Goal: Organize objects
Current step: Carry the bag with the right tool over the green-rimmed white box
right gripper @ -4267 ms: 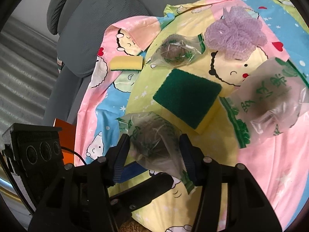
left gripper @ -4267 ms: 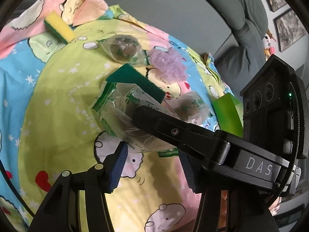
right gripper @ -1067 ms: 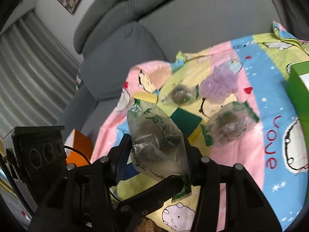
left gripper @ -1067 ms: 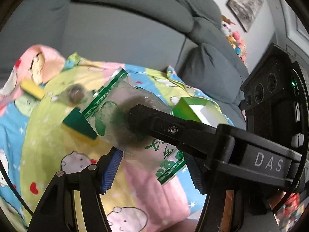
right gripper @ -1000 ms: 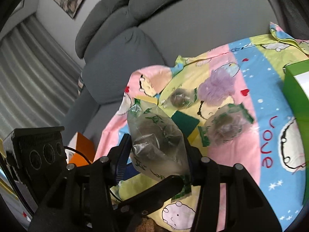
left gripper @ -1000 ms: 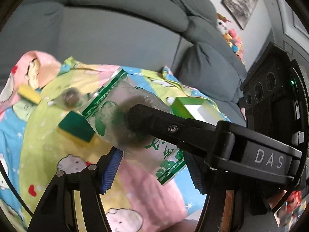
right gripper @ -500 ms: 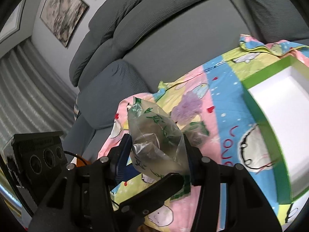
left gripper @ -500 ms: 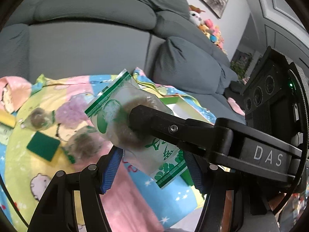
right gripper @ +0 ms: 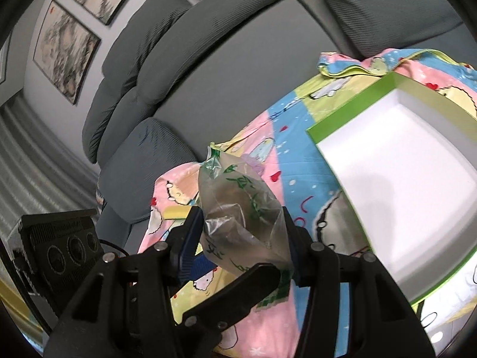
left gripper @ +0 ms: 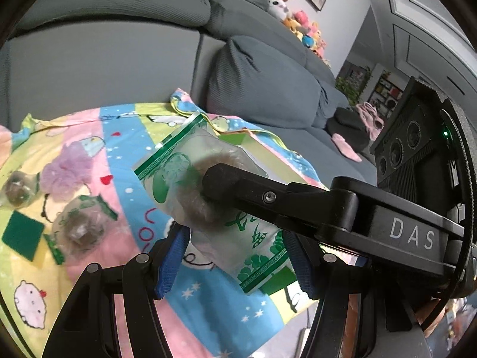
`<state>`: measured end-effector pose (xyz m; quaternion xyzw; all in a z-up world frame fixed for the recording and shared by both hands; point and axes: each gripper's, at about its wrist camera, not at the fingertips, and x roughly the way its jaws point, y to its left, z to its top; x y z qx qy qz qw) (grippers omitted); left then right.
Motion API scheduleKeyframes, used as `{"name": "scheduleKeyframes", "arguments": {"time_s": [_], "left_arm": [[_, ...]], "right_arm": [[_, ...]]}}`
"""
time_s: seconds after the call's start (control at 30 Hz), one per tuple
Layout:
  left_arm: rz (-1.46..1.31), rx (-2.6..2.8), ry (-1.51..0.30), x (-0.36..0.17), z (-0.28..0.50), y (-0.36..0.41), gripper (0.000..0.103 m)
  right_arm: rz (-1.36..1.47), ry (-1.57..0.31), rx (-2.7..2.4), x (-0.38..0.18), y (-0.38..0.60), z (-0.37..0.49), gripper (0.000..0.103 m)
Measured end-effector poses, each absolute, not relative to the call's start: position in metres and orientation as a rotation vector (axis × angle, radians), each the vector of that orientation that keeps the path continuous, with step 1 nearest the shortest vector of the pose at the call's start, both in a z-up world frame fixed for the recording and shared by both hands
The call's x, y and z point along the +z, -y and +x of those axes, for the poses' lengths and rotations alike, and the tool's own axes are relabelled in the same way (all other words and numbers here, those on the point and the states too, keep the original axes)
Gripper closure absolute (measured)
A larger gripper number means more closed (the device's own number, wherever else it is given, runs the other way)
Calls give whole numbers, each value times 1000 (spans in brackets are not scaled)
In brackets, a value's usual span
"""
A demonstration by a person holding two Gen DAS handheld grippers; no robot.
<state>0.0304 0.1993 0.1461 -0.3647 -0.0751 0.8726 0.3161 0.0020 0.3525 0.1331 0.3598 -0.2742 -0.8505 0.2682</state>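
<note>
In the left wrist view, at the far left on the cartoon-print blanket [left gripper: 125, 208] lie a small clear bag with a dark lump [left gripper: 18, 189] and, below it, a green-topped sponge [left gripper: 22, 235]. Just right of those sit a purple mesh puff [left gripper: 67, 168] and another bagged dark lump [left gripper: 80, 228] with green print. Toward the middle, the left tongs [left gripper: 235, 253] are about half closed, their blue pads pressing on a clear green-printed bag [left gripper: 208, 197] with a brownish wad inside, held up off the blanket. The other tool's black arm crosses in front of that bag. A grey sofa [left gripper: 253, 83] fills the background, with plush toys [left gripper: 298, 21] on its back at the right.

In the right wrist view, a yellow sponge [right gripper: 176, 212] peeks out at the left on the blanket. The right tongs [right gripper: 241, 250] are likewise partway closed, gripping a second clear bag [right gripper: 241, 208] with a dark wad in it, its knotted top pointing up. To the right lies an open green-rimmed box [right gripper: 337, 119] with a white inside, resting on the blanket, well clear of the bag
</note>
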Motion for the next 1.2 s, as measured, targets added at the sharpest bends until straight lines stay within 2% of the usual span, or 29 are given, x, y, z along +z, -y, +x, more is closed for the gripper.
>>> {"name": "scheduleKeyframes", "arguments": {"time_s": [0.43, 1.2], "left_arm": [[-982, 2230, 122, 138, 25, -238, 38], [-1084, 2073, 118, 107, 11, -288, 38]], "right_arm": [[1002, 846, -2348, 120, -389, 1, 53], [1145, 994, -2462, 91, -438, -8, 53]]}}
